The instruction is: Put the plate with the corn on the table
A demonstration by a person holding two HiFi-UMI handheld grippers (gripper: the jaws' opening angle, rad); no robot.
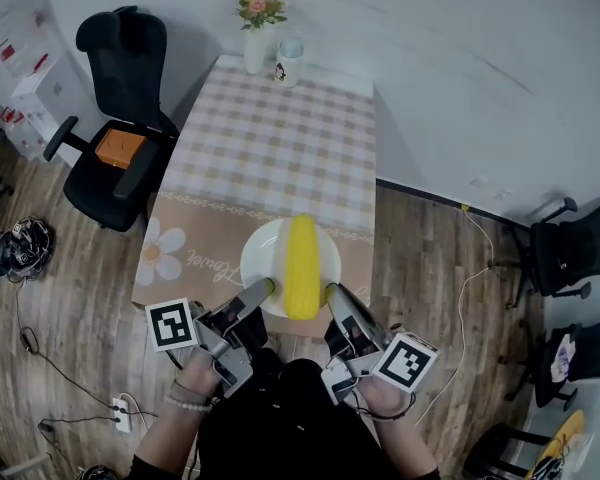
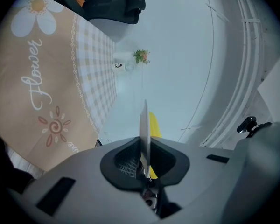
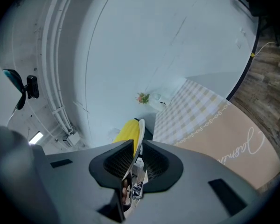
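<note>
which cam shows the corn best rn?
Head view: the whole yellow corn cob lies on the round white plate, seen from above. Left gripper view shows only a yellow sliver behind the plate's edge-on rim; right gripper view shows part of the cob beside the rim.

Your plate of corn, at the counter's near edge.
The round white plate [image 1: 262, 256] shows at lower centre of the head view, over the tan border of the checked counter [image 1: 280, 138]. A yellow corn cob [image 1: 300, 266] lies lengthwise on it. Your left tongs [image 1: 267, 287] and right tongs [image 1: 331, 292] clamp opposite rims.
</note>
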